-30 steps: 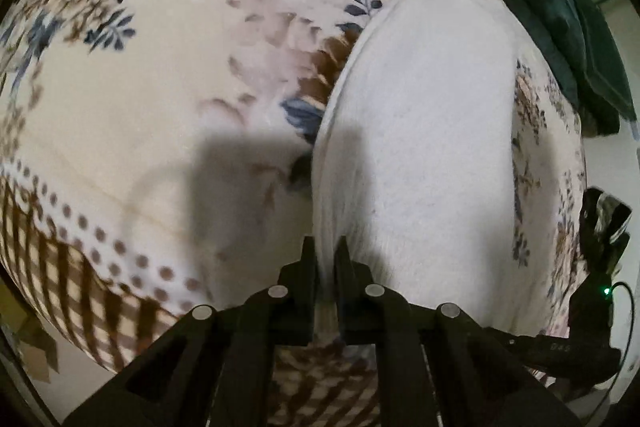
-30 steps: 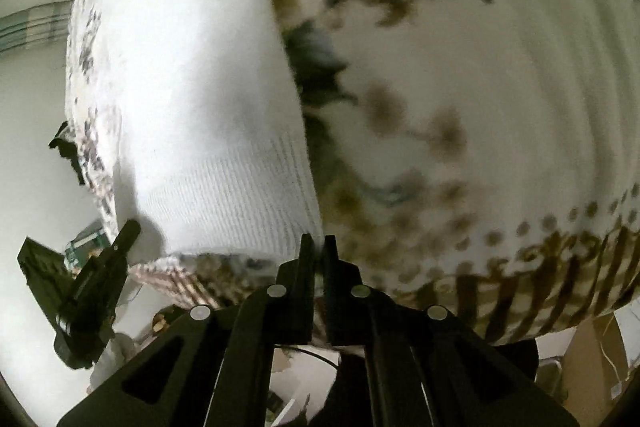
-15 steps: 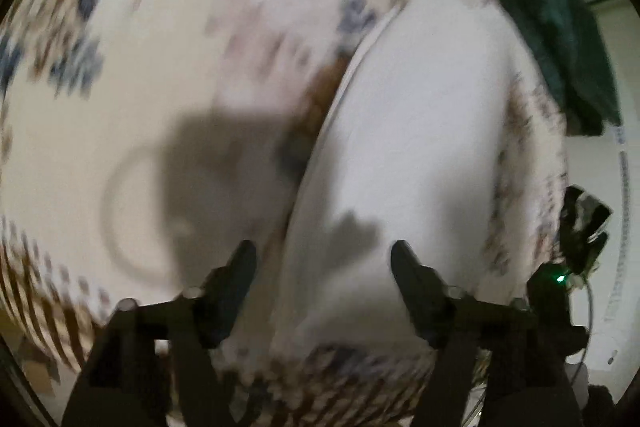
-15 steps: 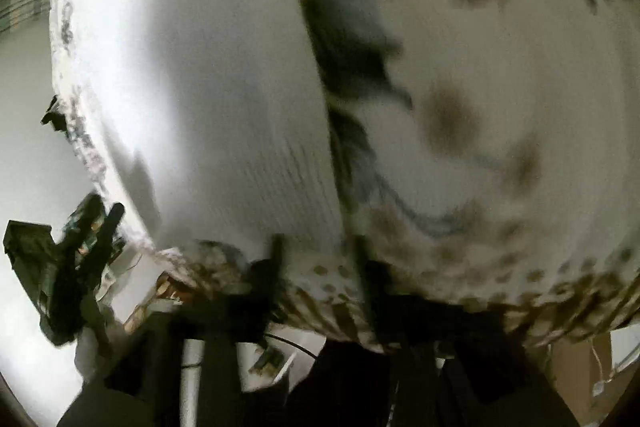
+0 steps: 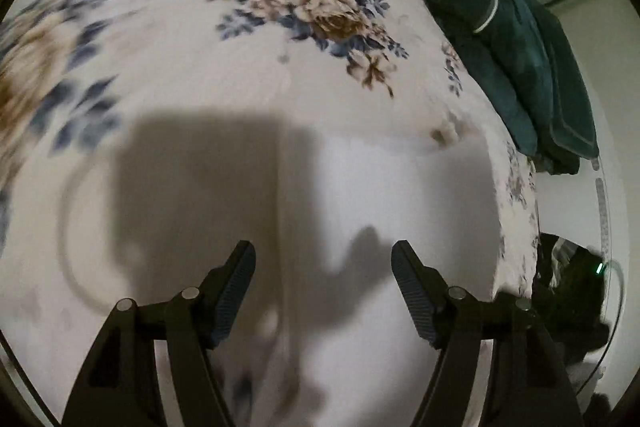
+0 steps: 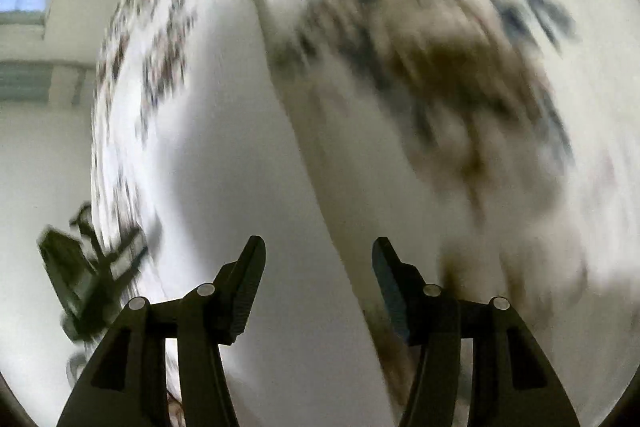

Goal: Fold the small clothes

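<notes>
Surface: a floral bedspread is seen to cover the work area; its pattern is sharp in the left wrist view and smeared by motion blur in the right wrist view.

Task item: 1 white garment is seen lying flat on the bedspread, with a straight far edge and a straight left edge in the left wrist view. Whether it is already folded cannot be told.

Left gripper: the jaws are spread wide and nothing is held between them. It is poised above the near part of the garment, whose left edge passes between the 2 fingers.

Right gripper: the jaws are likewise spread wide and empty. The white garment fills the lower left of its view, and the garment's right edge runs up between the fingers.

Key relation: the garment is judged to lie straight ahead of both tools, its long axis running away from them along the finger direction. The 2 grippers are placed at opposite long edges, so neither is judged clearly nearer.

Other item: a dark green cloth pile is noted at the far right edge of the bed, well apart from the garment.

Uncertainty: height above the cloth cannot be read through the blur.
</notes>
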Available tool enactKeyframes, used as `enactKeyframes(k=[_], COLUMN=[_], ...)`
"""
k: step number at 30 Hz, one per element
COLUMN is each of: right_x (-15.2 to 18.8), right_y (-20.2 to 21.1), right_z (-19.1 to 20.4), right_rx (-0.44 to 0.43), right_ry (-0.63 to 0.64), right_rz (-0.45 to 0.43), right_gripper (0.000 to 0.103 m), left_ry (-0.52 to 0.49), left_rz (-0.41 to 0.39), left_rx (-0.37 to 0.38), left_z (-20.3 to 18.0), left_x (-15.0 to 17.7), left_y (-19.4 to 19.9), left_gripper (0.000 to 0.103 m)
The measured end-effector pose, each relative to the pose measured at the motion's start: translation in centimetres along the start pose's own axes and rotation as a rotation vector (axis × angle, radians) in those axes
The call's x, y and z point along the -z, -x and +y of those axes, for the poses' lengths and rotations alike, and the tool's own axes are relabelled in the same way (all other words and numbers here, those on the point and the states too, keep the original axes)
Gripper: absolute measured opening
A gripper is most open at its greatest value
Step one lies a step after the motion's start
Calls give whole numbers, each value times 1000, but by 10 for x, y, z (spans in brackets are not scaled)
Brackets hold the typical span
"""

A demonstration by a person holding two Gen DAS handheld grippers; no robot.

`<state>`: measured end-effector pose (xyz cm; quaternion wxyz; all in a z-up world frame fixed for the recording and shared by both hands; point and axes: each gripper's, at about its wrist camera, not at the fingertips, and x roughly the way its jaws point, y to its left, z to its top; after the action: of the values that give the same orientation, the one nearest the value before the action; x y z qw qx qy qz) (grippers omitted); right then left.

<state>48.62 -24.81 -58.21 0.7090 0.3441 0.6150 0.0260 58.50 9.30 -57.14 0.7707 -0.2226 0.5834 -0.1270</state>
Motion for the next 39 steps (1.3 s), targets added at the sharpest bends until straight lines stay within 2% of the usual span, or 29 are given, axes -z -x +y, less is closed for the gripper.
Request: enactKeyframes(k=[1,2,3,4,5,6,7,9,11,13,16,17,18,19,20,21,22,24,26,28,31,34,37,39], right_x=[-22,-38,-57,-70,-80,-88,-101,-106,-101,-91,-80,-78,-76,-71,-64,-56,-44,-13,22,73,150,218,270,297], right_y=[-4,-8,-11,-18,-22,-29,-30,-30,-22,-20,-31,-31,-31,-28,-22,-13,-2,15,25,29,19,6,-11,-17], right_z=[4,10,16,25,29,37,39,48,47,39,32,31,31,29,25,22,19,13,7,-5,-30,-61,-84,-97], right_rx=[-12,-16,-13,-17,-17,7,0,10,10,39,88,87,76,60,26,-16,-51,-102,-101,-60,15,83,104,140], right_ry=[-1,1,1,6,18,40,62,106,97,74,75,74,64,51,36,21,5,5,19,31,7,-46,-73,-81], right_rz=[-18,-31,-45,-62,-64,-56,-55,-80,-143,-176,-136,-111,-79,-53,-30,-13,12,83,135,224,352,431,503,541], right_gripper=[58,58,58,58,58,49,9,11,10,10,14,17,27,34,38,49,53,53,53,53,53,53,53,53], left_ry=[-12,-27,-48,-66,-73,-78,-92,-124,-131,-98,-44,-31,-32,-39,-50,-64,-67,-69,-65,-55,-34,-3,1,14], left_rz=[-6,-24,-44,-52,-56,-66,-85,-101,-104,-91,-32,-22,-23,-30,-39,-53,-63,-58,-52,-10,99,202,294,301], left_rx=[12,18,30,25,35,63,74,75,67,56,66,80,81,76,82,94,94,92,76,38,-58,-150,-263,-293], left_z=[1,1,-1,-2,-3,-4,-6,-11,-10,1,11,11,10,9,7,6,6,8,9,10,15,24,35,39], left_x=[-5,-10,-15,-20,-23,-25,-26,-30,-38,-47,-55,-53,-49,-43,-35,-22,-13,19,50,92,166,235,289,313], left_y=[-4,-5,-6,-7,-8,-7,-5,-2,-6,-18,-29,-25,-17,-6,5,21,32,57,73,85,85,82,80,90], left_gripper=[66,53,20,12,12,12,11,11,10,8,11,15,33,44,62,65,65,65,65,65,65,65,65,65])
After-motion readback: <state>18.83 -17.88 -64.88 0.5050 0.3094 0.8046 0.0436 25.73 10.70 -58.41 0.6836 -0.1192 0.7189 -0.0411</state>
